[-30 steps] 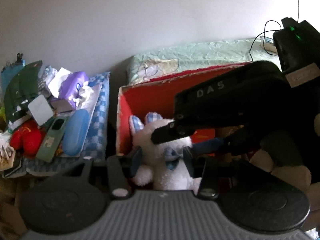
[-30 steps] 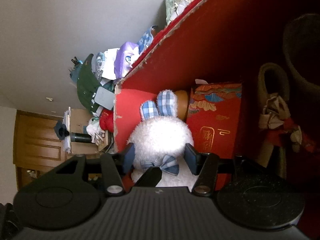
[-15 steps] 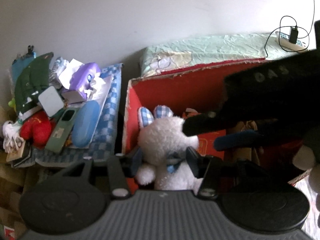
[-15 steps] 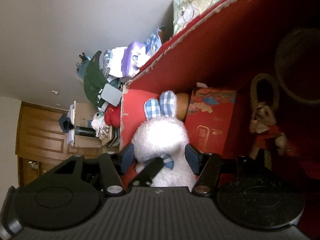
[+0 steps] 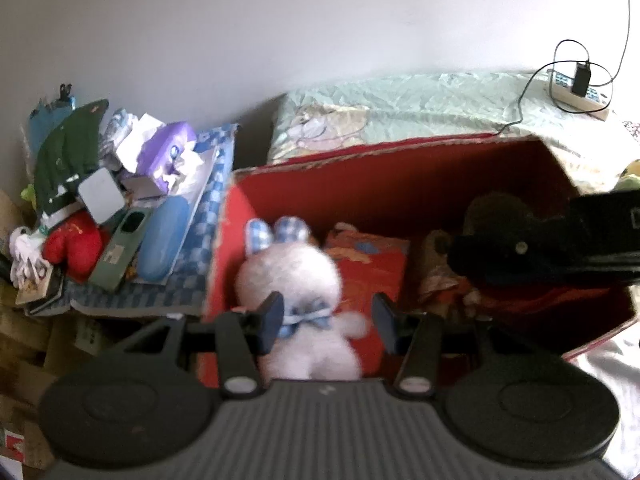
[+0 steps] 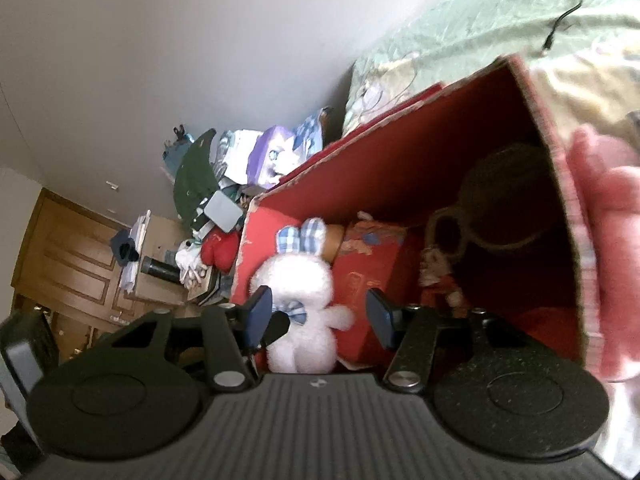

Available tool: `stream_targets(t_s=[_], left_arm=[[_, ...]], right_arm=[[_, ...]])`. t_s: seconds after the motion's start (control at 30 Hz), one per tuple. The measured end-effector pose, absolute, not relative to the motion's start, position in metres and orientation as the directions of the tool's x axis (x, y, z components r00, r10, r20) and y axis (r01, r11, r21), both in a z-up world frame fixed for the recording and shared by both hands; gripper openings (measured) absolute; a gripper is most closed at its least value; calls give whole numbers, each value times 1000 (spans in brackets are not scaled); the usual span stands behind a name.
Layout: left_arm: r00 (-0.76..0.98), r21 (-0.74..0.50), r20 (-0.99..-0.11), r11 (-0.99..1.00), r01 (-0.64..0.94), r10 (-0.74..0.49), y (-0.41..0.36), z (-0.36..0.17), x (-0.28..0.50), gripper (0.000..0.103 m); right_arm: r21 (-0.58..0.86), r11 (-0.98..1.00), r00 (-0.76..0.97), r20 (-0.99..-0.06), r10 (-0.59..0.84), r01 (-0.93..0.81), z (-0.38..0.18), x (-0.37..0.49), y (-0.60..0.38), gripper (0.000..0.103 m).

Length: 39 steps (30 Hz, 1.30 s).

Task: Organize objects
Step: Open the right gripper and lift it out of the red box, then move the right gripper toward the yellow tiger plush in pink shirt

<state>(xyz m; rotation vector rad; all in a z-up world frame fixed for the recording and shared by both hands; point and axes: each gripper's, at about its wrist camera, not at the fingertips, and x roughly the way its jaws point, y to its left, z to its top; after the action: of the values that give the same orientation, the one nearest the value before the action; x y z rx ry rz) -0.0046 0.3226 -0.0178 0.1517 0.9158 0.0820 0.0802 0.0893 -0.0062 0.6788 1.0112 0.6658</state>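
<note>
A white plush rabbit (image 5: 292,280) with blue checked ears and bow sits upright in the left corner of the red cardboard box (image 5: 400,176). My left gripper (image 5: 328,320) hovers above the box's near side. It is open, and its blue pads stand either side of the rabbit without pressing it. The right gripper (image 6: 320,314) also frames the rabbit (image 6: 300,280) from above. Its jaws are closing with a gap at each pad, so it is open. In the left wrist view the black right gripper (image 5: 540,248) reaches in over the right half of the box.
Inside the box are a red patterned packet (image 5: 372,264) and a brown plush toy (image 5: 492,208). A pile with a purple toy (image 5: 168,152), blue case (image 5: 160,240) and red plush (image 5: 76,244) lies left of it. A green bedcover (image 5: 400,100) is behind, a pink plush (image 6: 608,240) at right.
Both grippers have pulled back and up from the box. The right gripper has slid off to the right of the left wrist view. The rabbit stays seated in the corner.
</note>
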Motion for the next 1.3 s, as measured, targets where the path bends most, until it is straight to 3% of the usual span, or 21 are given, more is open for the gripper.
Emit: stream_targets(t_s=[0.47,0.63,1.3], left_arm=[[605,132,-792,991,34,85,225,1,0,54],[616,136,-785,989,65,67,183,8,3,62],[593,117,-804,970,212,-33,34,9,31,64]], right_arm=[[730,645,469,-498,729,-228,14,50,-7,46],[727,654,503,-494,709,-208,14,45,-43,45],[673,732,579,-557,596,-106,-11,41,-173,45]])
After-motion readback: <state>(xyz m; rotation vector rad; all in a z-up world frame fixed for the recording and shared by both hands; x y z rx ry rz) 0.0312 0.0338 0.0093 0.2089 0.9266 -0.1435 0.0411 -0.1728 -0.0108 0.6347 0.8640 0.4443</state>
